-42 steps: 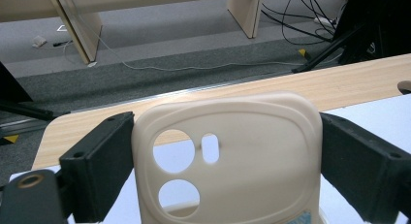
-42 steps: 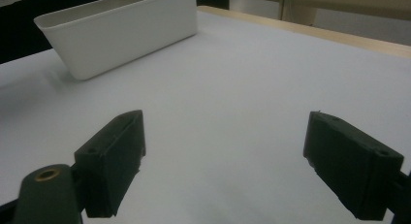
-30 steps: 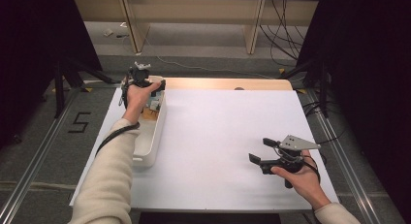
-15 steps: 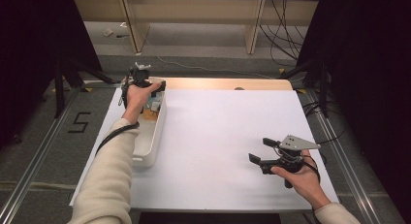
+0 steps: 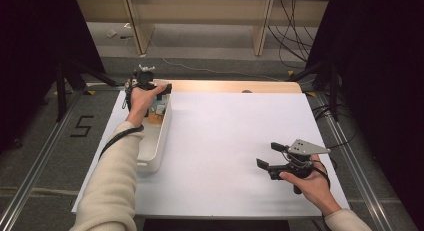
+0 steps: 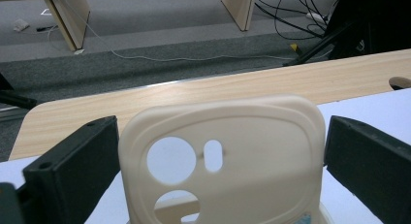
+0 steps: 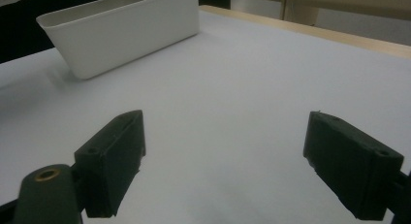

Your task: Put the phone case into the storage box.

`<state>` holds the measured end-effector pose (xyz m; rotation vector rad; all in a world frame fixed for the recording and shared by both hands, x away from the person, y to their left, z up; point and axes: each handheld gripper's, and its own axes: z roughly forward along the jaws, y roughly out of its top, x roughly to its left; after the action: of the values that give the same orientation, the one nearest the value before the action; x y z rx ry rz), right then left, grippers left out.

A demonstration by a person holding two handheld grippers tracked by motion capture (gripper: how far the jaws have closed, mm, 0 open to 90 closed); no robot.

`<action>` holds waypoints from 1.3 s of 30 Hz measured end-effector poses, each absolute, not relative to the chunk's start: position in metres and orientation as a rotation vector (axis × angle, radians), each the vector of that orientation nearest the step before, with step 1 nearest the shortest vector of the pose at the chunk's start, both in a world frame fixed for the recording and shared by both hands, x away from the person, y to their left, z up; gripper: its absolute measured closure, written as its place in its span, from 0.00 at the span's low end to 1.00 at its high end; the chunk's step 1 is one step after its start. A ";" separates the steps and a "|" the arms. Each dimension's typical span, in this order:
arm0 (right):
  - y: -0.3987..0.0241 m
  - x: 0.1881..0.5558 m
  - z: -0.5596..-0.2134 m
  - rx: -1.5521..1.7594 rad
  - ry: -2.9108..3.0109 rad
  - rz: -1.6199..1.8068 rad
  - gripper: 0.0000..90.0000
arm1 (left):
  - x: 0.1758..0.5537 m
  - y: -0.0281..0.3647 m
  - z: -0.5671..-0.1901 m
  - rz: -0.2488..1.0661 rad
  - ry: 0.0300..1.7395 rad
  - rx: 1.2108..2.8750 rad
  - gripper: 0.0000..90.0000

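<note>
Two black jaws of the left claw [image 6: 220,151] have just been opening and stand apart either side of a cream phone case [image 6: 223,158], over the white bin's [image 5: 159,141] far end. Nothing grips the case (it may tip sideways). Right claw [image 7: 225,161] rests open, empty, well apart.

Left claw [image 5: 159,89] just opened wide; right claw [image 5: 268,156] open, low.
</note>
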<state>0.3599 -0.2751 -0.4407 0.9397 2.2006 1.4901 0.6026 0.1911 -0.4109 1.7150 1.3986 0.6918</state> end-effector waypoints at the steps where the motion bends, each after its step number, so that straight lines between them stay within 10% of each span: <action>1: -0.275 0.360 -0.441 0.938 2.202 1.489 0.18 | 0.603 0.191 -0.410 0.694 1.395 1.717 0.00; 39: -0.275 0.361 -0.441 0.940 2.198 1.484 0.18 | 0.581 0.193 -0.376 0.704 1.340 1.676 0.01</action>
<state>0.3606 -0.2751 -0.4405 0.9399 2.1978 1.4844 0.5807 0.1931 -0.3761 1.6758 1.3402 0.7041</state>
